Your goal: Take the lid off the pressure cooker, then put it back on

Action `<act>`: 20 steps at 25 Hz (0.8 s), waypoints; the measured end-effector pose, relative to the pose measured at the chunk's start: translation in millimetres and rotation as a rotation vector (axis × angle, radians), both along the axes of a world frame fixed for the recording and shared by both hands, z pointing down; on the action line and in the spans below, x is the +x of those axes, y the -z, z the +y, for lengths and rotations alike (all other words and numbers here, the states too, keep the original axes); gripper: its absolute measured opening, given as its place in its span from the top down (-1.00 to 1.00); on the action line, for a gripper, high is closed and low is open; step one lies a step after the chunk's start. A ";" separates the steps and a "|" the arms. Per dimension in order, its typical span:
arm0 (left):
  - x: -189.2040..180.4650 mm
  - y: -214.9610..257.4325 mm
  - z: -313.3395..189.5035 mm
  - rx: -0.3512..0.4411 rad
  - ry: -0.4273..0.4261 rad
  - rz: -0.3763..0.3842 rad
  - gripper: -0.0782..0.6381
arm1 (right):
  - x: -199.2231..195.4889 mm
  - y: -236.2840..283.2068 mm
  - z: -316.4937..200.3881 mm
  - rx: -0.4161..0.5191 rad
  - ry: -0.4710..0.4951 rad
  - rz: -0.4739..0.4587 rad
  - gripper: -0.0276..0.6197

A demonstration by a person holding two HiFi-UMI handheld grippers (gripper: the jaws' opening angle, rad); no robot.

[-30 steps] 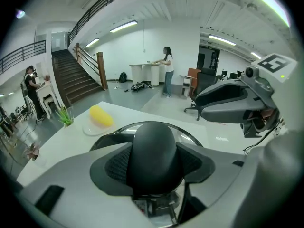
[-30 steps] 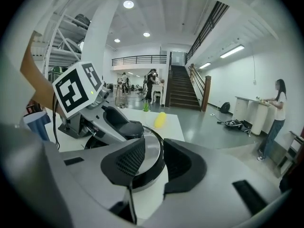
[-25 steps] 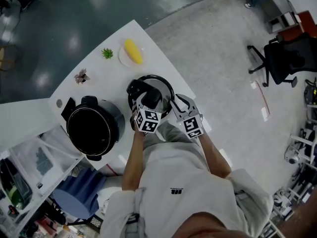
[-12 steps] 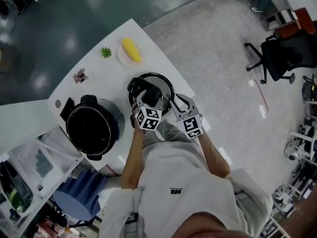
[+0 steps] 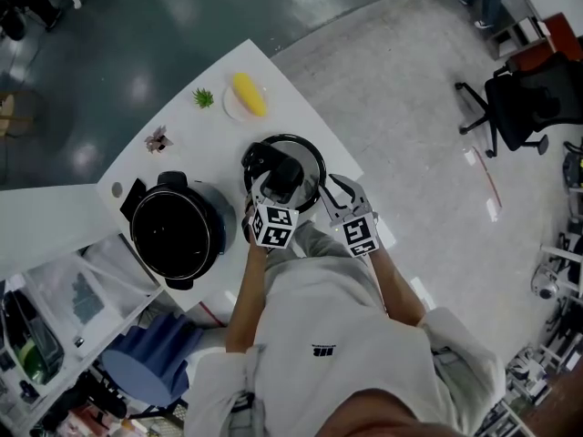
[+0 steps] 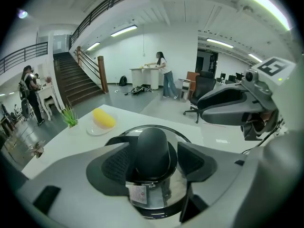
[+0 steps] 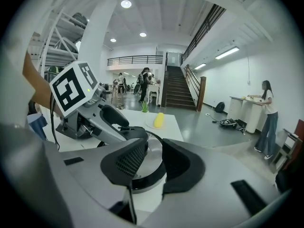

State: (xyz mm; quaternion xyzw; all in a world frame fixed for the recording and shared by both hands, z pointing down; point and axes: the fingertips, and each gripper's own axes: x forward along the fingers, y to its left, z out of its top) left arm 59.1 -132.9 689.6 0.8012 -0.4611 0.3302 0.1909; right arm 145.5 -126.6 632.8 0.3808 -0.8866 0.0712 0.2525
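The pressure cooker pot stands open on the white table, its dark inside showing. Its steel lid lies flat on the table to the pot's right. In the left gripper view the lid's black knob sits between the pads of my left gripper. Those jaws have just been opening and now stand open, the right pad clearly off the knob. My right gripper hovers at the lid's near right rim. Its jaws stand a little apart with nothing pinched between them.
A plate with a yellow cob, a small green plant and a small dried flower sit at the table's far side. The table's right edge runs close by the lid. An office chair stands on the floor at the right.
My left gripper has lifted slightly over the lid's knob. The lid stays flat on the table and the right gripper keeps its place.
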 end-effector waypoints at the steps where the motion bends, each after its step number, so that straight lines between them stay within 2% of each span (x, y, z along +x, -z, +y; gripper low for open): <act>1: -0.8 0.9 1.5 0.000 0.004 -0.001 -0.13 | 0.7 -0.4 1.0 -0.001 0.001 -0.001 0.58; 7: -3.4 -0.6 1.7 -0.011 0.011 -0.015 -0.14 | 2.1 -5.7 2.5 -0.012 0.016 0.000 0.58; 20: 3.0 -32.2 -15.7 -0.085 -0.004 -0.033 -0.19 | -1.6 -20.5 -4.8 -0.050 0.043 0.002 0.58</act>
